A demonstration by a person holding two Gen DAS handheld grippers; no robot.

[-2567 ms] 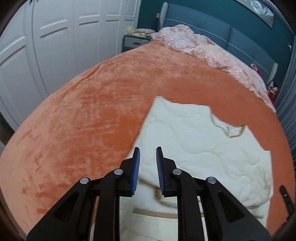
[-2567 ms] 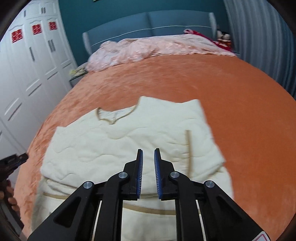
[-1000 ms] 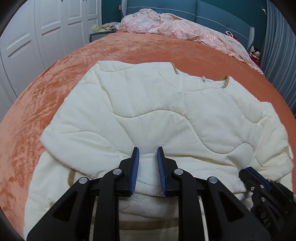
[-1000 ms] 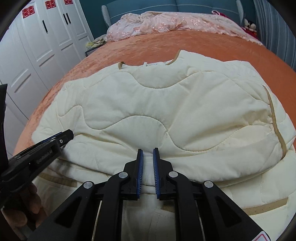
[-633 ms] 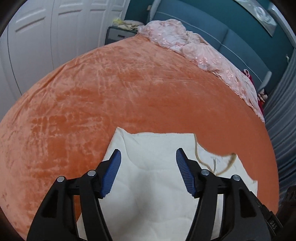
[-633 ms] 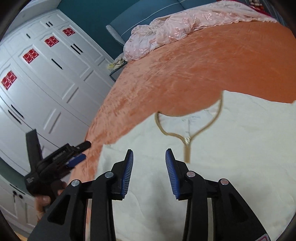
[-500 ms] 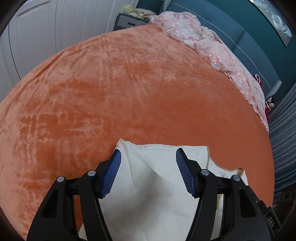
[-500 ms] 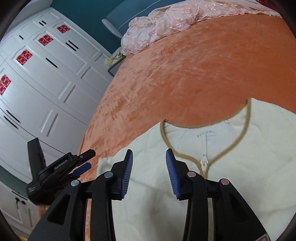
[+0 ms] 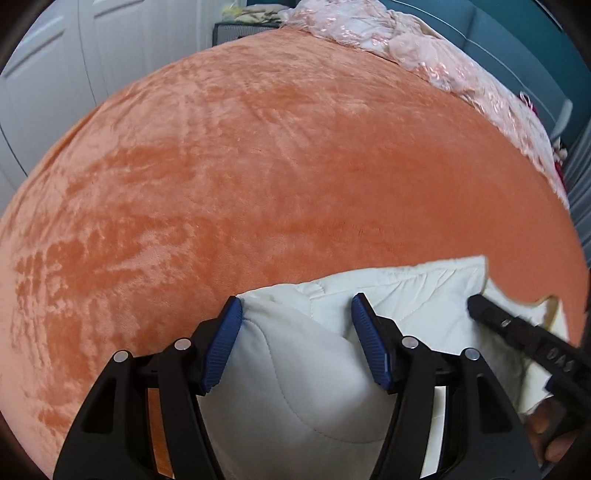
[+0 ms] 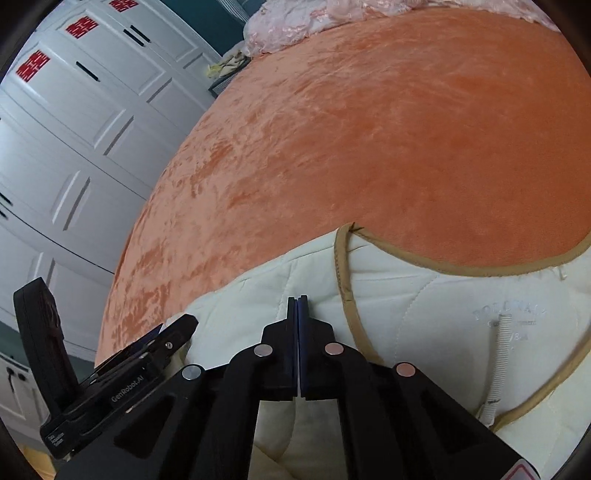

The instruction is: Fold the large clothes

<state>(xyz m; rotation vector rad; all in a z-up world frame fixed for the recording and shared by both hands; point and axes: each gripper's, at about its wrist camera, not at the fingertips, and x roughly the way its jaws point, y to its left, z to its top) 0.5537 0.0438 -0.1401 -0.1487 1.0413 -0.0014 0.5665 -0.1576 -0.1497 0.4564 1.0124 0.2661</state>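
A cream quilted jacket [image 9: 303, 373] with tan trim lies on the orange bedspread [image 9: 258, 177]. My left gripper [image 9: 295, 310] is open, its blue pads on either side of a raised fold at the jacket's shoulder corner. My right gripper [image 10: 297, 299] is shut on the jacket [image 10: 424, 314] at its top edge, just left of the tan-trimmed neckline [image 10: 341, 266]. The right gripper also shows at the right of the left wrist view [image 9: 476, 306]. The left gripper shows at the lower left of the right wrist view [image 10: 184, 325].
A crumpled pink quilt [image 9: 406, 48] lies along the teal headboard [image 9: 517, 40] at the far side. White wardrobe doors [image 10: 74, 129] stand to the left of the bed. A nightstand [image 9: 240, 27] sits by the headboard corner.
My right gripper has closed on the jacket's top edge beside the neckline. My left gripper has moved lower onto the shoulder corner and stays open, with fabric now bunched between its pads.
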